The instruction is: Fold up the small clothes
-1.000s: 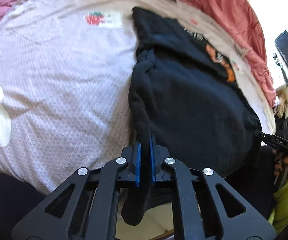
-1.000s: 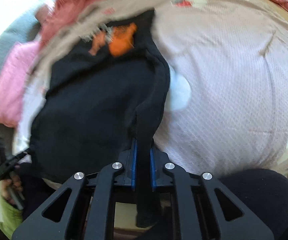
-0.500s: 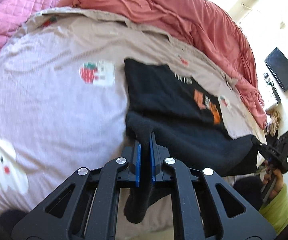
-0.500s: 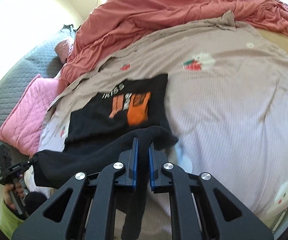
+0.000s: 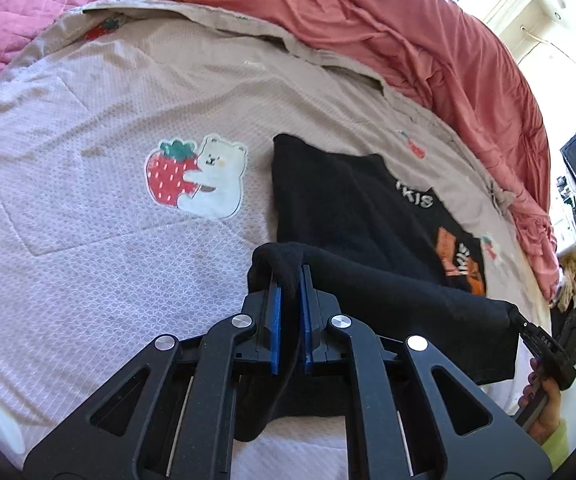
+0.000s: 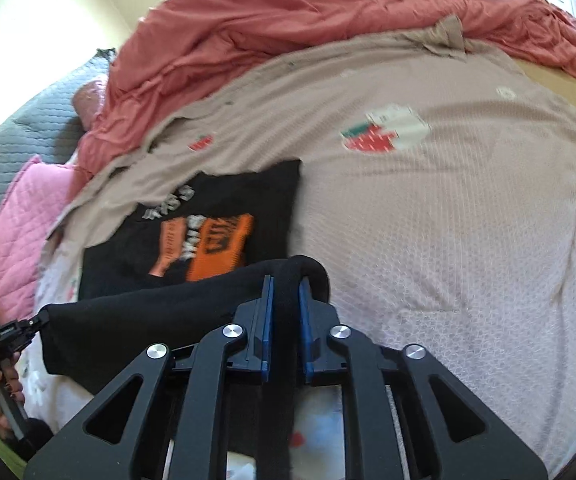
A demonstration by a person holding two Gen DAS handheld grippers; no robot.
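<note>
1. We hold the near edge of the black T-shirt (image 5: 351,208) lifted between the two grippers. The rest of the garment lies flat ahead of them on the beige bedspread (image 5: 88,240), printed side up.

2. In our judgement the step in hand is carrying this near edge forward over the flat part to make a fold, so both hands should travel together and keep the edge taut and level between them.

3. We would set the lifted edge down square with the far edge ahead, so that the sides line up. If one corner drops first, the fold will likely skew.

4. The left gripper (image 5: 288,280) is pressed together on its corner of the shirt. The black cloth runs between the blue pads (image 5: 275,320) and bunches over the fingertips.

5. The right gripper (image 6: 286,292) has cloth between its pads too, but its jaws are opening now. A narrow gap shows beside the fabric, so we judge that grip to be loosening.

6. From the left gripper, the right one shows far off to the right, at the other end of the stretched edge.

7. A red duvet (image 5: 427,48) is heaped beyond the shirt, well clear of the fold.
</note>
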